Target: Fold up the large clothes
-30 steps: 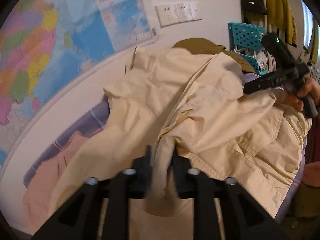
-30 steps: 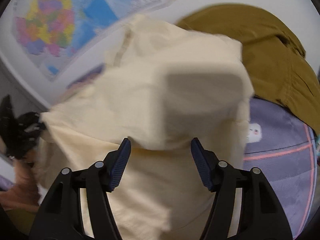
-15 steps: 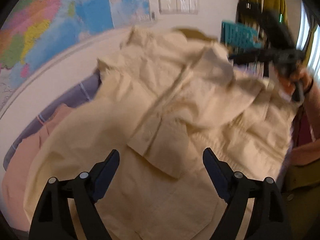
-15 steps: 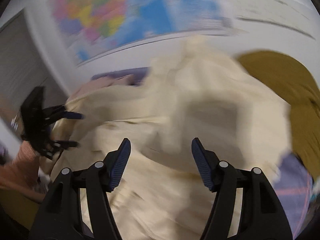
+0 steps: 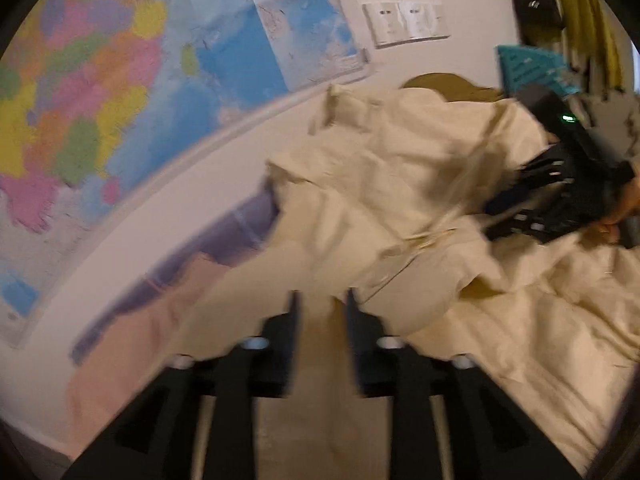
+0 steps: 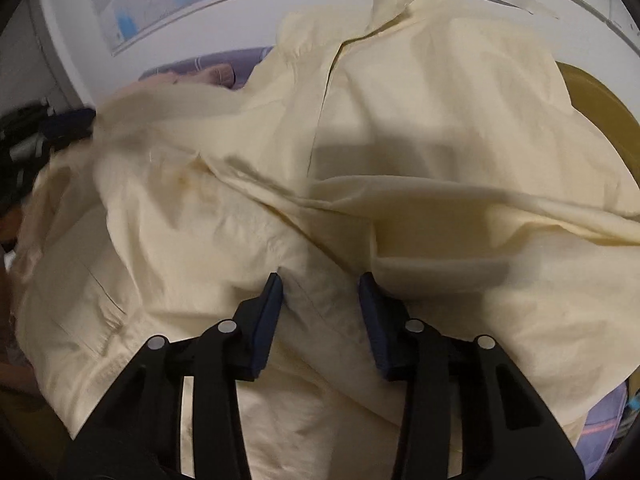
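A large cream shirt (image 5: 400,200) lies rumpled across the bed, collar toward the wall. My left gripper (image 5: 322,308) is low at the shirt's near edge, its jaws closing with a strip of the cloth between them. In the right wrist view the shirt (image 6: 400,120) fills the frame, a folded-over panel lying across it. My right gripper (image 6: 320,284) pushes into a fold near the middle, jaws closing with cloth bunched between the blue pads (image 6: 268,312). From the left wrist view the right gripper (image 5: 494,218) sits at the shirt's right side, held by a hand (image 5: 628,204).
An olive garment (image 6: 592,112) lies behind the shirt by the wall. Under the shirt, a purple sheet (image 5: 240,228) and a pink garment (image 5: 132,340) show at the left. A map (image 5: 100,80) and wall switches (image 5: 404,22) are on the wall; a teal basket (image 5: 528,66) stands far right.
The left gripper let go of the shirt's edge, opened wide, then narrowed on cloth again. The right gripper swung across the shirt and narrowed over a fold.
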`<action>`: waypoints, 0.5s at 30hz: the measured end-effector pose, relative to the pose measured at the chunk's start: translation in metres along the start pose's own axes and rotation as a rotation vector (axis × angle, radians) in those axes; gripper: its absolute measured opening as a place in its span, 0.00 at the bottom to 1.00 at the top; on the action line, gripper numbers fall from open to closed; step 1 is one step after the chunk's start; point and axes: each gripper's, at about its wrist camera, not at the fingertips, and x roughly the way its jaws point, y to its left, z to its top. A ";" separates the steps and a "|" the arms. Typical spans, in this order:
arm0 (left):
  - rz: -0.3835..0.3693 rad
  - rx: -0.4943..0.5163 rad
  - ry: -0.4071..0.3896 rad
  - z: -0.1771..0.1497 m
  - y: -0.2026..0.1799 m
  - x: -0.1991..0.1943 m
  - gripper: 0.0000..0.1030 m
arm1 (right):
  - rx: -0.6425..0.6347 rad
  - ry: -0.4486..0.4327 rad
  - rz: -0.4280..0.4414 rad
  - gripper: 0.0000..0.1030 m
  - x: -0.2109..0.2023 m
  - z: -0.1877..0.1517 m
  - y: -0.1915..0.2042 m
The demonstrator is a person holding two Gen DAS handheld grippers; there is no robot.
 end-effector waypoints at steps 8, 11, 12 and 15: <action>-0.219 -0.121 0.126 -0.021 0.009 0.025 0.69 | -0.102 -0.086 0.112 0.47 -0.023 0.019 0.042; -0.225 -0.113 0.183 -0.024 -0.002 0.044 0.66 | -0.151 -0.025 0.071 0.48 0.008 0.027 0.057; -0.229 -0.112 0.204 -0.024 -0.005 0.052 0.60 | -0.139 -0.005 0.068 0.48 0.020 0.028 0.055; -0.216 -0.106 0.235 -0.024 -0.011 0.067 0.47 | -0.133 0.012 0.040 0.45 0.046 0.030 0.059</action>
